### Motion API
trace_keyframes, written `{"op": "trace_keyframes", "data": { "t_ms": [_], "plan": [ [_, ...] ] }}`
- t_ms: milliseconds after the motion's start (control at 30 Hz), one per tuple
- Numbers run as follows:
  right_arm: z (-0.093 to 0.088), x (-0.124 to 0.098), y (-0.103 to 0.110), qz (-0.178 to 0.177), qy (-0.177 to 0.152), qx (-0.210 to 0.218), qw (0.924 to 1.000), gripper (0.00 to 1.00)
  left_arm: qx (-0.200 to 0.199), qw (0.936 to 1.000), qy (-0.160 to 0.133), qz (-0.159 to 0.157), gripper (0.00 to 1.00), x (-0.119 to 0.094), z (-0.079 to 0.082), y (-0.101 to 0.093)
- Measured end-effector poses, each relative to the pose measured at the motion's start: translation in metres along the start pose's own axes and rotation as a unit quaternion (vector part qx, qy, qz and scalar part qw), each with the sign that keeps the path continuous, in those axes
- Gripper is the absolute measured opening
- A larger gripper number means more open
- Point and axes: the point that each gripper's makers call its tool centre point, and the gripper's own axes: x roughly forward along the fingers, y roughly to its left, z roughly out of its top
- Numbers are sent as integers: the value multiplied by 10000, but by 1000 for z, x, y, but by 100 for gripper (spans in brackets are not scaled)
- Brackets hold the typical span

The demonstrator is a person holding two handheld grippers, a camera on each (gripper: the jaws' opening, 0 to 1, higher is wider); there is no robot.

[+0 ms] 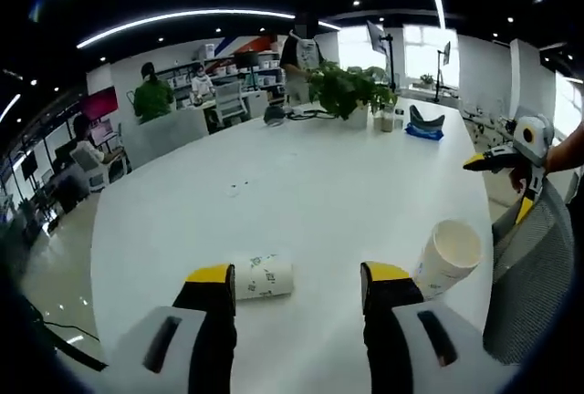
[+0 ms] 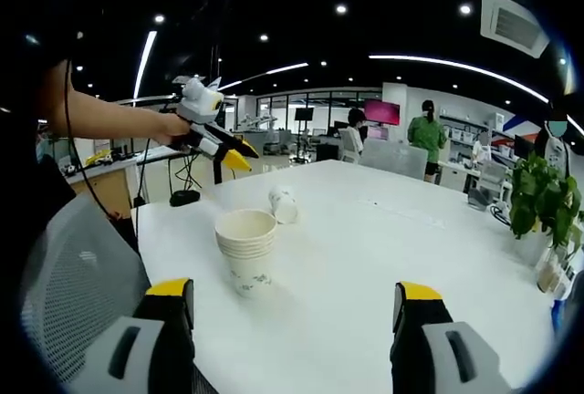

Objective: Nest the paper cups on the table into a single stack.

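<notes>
Bright open-plan office surrounds a large white tabletop (image 1: 301,184), with people at desks in the distance and a leafy green potted plant (image 1: 345,89) near the far end. On the tabletop, in the right gripper view, a short upright stack of nested white paper cups (image 2: 246,250) stands near the edge beside a grey mesh office chair (image 2: 64,285), and a single white paper cup lying on its side (image 2: 284,204) rests a little beyond it, apart from the stack. In the left gripper view the lone cup lies just beyond the left jaw, and the stack appears tilted beside the right jaw. The left tool (image 1: 297,280), grey with yellow tips, hovers with its jaws spread wide and holds nothing. The right tool (image 2: 294,301) is likewise spread and empty, raised over the table edge. The fallen cup will probably need picking up next; being round and light, it could roll away or crumple if pinched too hard across its thin wall. The stack stands close to the table edge, so a nudge while seating another cup could topple it or push it off. Small dark printing shows on the sides of the cups, but it is too small to read, and no brand can be made out.
</notes>
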Motion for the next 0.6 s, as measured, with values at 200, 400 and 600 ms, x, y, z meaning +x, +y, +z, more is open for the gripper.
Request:
{"op": "trace_keyframes", "data": {
  "t_ms": [200,400,600],
  "plan": [
    [-3,1,1,36,59,-1,10000,92,-147,9997,57,183,62,5,-4,15],
    [-4,1,2,54,113,-29,9999,91,-289,9990,203,258,69,11,-23,34],
    [-5,3,8,156,179,-69,9997,94,-376,9988,184,273,72,18,-29,45]
  ]
}}
